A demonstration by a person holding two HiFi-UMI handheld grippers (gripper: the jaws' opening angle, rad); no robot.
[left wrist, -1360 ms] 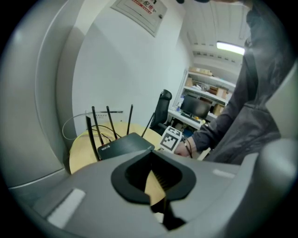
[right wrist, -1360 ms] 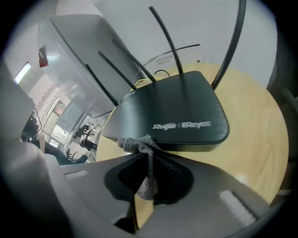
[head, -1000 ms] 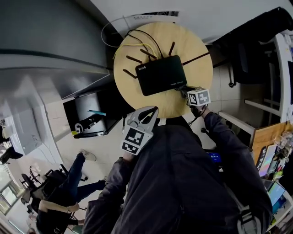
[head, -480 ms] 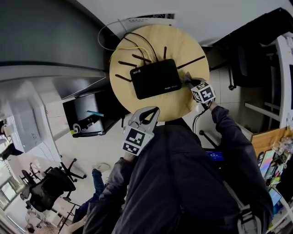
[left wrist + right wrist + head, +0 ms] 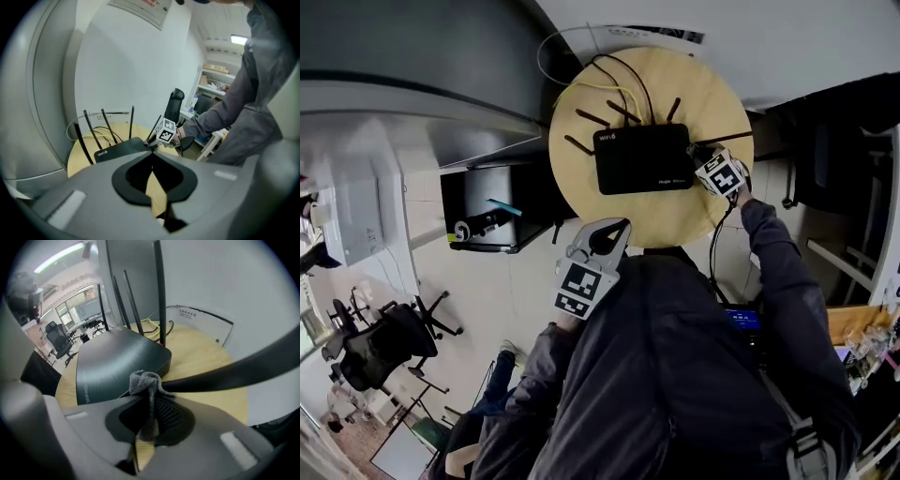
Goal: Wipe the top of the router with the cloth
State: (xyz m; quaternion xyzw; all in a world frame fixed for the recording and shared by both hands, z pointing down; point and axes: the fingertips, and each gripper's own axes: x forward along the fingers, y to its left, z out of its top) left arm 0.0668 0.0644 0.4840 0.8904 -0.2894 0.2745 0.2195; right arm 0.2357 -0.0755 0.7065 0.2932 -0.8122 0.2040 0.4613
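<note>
A black router (image 5: 642, 157) with several thin antennas lies on the round wooden table (image 5: 675, 220). My right gripper (image 5: 699, 156) is at the router's right edge, shut on a bunched grey cloth (image 5: 146, 379). In the right gripper view the cloth sticks out past the jaw tips, just above the router's (image 5: 115, 363) near corner, and one antenna (image 5: 225, 371) crosses in front to the right. My left gripper (image 5: 609, 229) hangs near my body off the table's front edge, jaws shut with nothing in them. From there the router (image 5: 123, 147) shows ahead.
Yellow and black cables (image 5: 614, 80) loop behind the router toward the wall. A black shelf unit (image 5: 492, 220) stands below the table's left side. A curved grey wall (image 5: 42, 93) rises to the left. An office chair (image 5: 375, 342) stands on the floor.
My right gripper with the cloth has moved from the router's front right corner back along its right edge. The left gripper has stayed in place.
</note>
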